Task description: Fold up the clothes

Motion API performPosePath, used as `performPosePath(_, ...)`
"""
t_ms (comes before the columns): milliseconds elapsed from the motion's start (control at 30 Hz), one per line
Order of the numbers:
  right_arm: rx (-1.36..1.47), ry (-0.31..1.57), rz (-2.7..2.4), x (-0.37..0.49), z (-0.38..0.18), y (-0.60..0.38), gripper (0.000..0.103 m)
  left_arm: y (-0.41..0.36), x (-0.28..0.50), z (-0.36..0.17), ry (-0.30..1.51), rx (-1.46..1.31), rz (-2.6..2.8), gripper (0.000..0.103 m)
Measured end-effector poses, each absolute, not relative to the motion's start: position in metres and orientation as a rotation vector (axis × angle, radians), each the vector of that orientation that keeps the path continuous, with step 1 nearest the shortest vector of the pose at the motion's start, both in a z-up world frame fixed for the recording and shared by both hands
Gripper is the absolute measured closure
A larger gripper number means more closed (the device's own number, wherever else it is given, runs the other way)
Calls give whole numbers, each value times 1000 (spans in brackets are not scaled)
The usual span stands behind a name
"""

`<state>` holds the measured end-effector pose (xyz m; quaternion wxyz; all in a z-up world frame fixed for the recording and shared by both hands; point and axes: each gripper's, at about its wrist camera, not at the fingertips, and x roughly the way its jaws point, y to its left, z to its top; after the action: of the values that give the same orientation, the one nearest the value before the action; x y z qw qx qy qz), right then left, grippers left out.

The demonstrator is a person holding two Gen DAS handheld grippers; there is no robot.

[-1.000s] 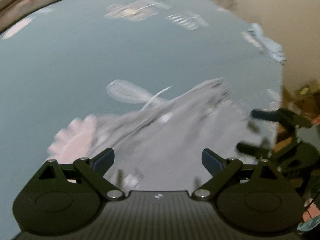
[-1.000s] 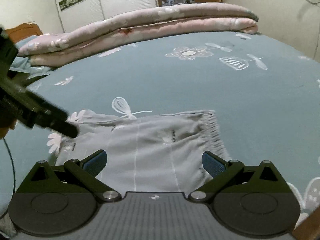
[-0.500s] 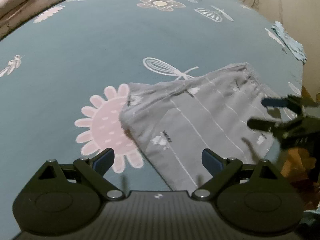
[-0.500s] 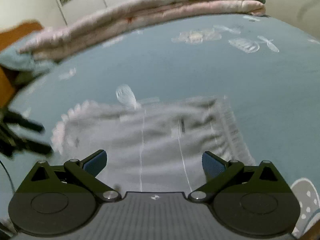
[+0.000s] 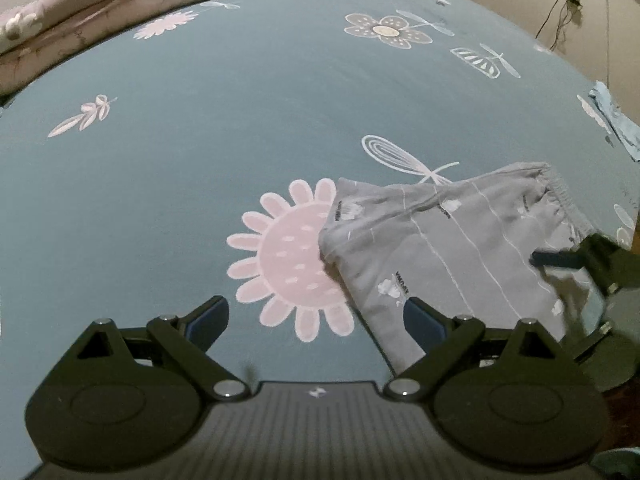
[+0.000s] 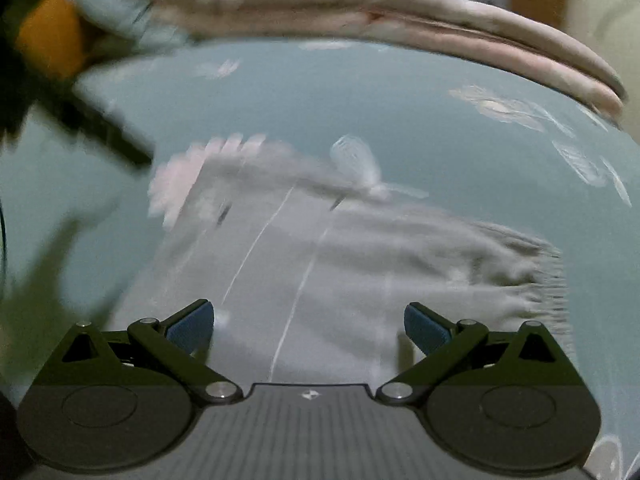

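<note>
While both sets of tongs hung released over the bed (image 5: pixel 200 140), a grey garment (image 5: pixel 452 248) with thin white stripes and a gathered waistband (image 5: pixel 560 196) lay flat near the bed's near right edge, one corner overlapping a pink flower print (image 5: pixel 288 264) on the teal sheet. The left tongs (image 5: pixel 316 320) hovered spread wide and empty just beside the garment's left edge, above the flower. The right tongs (image 6: pixel 308 326) were likewise spread and empty above the cloth's near portion, though that view was blurred; from the left camera, one right finger (image 5: pixel 556 259) reached over the fabric near the waistband.

Folding appeared barely begun. A clean fold would likely call for each pair of tongs to pinch a corner on the same edge, lift evenly and carry it across to the opposite edge. Ample open sheet lay toward the bed's far side, up to the folded pink quilt (image 5: pixel 200 4); the right edge sat close, leaving little margin there.
</note>
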<state>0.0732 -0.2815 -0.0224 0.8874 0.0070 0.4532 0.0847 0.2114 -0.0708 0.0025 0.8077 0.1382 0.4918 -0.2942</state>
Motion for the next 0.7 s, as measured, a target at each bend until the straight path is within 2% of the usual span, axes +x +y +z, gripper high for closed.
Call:
performPosePath(133,74,962,176,68,-24,-286,0,-68,215,-5,1078,284,-620,9)
performPosePath(333,108,922,122,66,-4,-296,0,-92,225,-6,1006,286,-659,9)
performPosePath(533,109,918,105,65,-3,-294,0,-117,249,-36,1047,336,-626,9)
performPosePath(700,107,937,97,59,-3,-293,0,-109,260,-47,1051,377,-601,7)
